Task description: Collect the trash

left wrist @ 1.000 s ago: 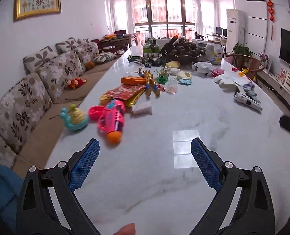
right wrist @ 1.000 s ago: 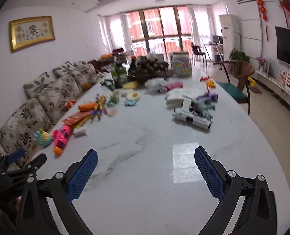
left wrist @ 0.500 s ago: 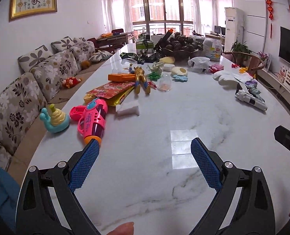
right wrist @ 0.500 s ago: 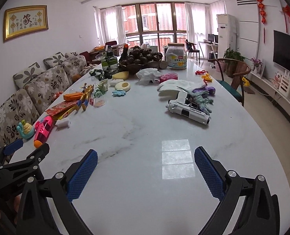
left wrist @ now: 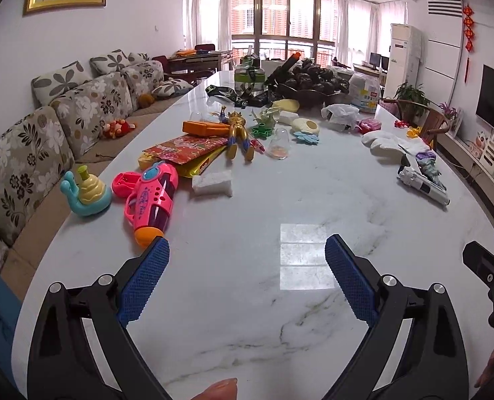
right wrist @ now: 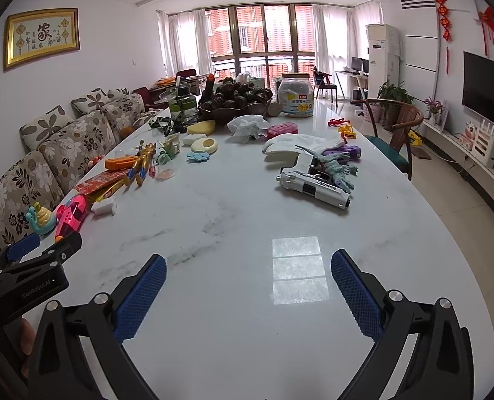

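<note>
Both grippers hang wide open above the near, bare part of the white marble table (left wrist: 247, 300), and neither holds or touches anything. The left gripper (left wrist: 247, 256) has its blue-padded fingers spread far apart; the tip of its left finger shows just in front of the orange nozzle of the pink water gun (left wrist: 152, 196). The right gripper (right wrist: 248, 268) is spread just as wide over a bright window reflection on the tabletop.

The likely trash sits farther up the table. A white foam block (left wrist: 212, 183) lies just right of the pink water gun, near the left edge. A crumpled white tissue (right wrist: 248, 126) rests at the far middle, in front of the dark fruit bowl (right wrist: 237, 101). A red packet (left wrist: 187, 148) lies on the left, beside a gold action figure (left wrist: 238, 133). On the right lie a white toy pistol (right wrist: 313, 186) with a grey dinosaur (right wrist: 333, 166) against it, and white gloves (right wrist: 300, 143) just beyond.

Compared with a second ago, the left gripper's view has moved forward and left: the water gun and the teal snail toy (left wrist: 87, 195) now lie closer and larger. The right gripper's view has levelled and swung so the table runs straight ahead, with the pistol nearer. Both grippers' openings are unchanged.
</note>
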Action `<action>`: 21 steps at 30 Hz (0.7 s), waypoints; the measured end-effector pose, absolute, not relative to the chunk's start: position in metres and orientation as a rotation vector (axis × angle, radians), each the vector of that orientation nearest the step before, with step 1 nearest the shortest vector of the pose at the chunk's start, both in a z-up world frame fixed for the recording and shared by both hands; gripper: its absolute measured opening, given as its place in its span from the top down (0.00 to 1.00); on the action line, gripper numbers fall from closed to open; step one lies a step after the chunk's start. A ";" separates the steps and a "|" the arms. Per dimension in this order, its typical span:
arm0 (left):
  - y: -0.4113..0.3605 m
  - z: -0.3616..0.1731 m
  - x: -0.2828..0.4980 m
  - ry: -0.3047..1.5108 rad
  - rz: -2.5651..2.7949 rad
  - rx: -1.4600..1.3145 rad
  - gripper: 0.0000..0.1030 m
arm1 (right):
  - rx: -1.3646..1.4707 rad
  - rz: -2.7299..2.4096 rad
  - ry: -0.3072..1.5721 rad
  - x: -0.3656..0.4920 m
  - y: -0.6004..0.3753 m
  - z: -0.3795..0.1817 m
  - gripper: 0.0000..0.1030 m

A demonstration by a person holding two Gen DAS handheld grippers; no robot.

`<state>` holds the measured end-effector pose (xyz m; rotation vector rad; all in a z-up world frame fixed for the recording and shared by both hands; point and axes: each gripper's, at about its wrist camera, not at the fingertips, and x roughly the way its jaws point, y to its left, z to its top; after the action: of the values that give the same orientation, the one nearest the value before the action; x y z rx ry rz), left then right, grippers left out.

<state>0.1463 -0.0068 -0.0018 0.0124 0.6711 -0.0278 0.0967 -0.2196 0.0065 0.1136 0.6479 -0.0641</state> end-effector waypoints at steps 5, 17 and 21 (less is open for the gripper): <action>-0.007 -0.002 0.147 0.667 -0.033 0.003 0.11 | 0.108 -0.067 0.647 0.096 -0.219 0.004 0.05; -0.005 -0.004 0.151 0.670 -0.034 -0.025 0.11 | 0.109 -0.068 0.652 0.095 -0.217 0.002 0.05; -0.006 -0.005 0.152 0.671 -0.044 -0.018 0.11 | 0.113 -0.065 0.658 0.094 -0.216 -0.001 0.05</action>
<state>0.1523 -0.0061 -0.0049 -0.0180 0.6712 -0.0445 0.0942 -0.2156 -0.0007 0.1132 0.6581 -0.0649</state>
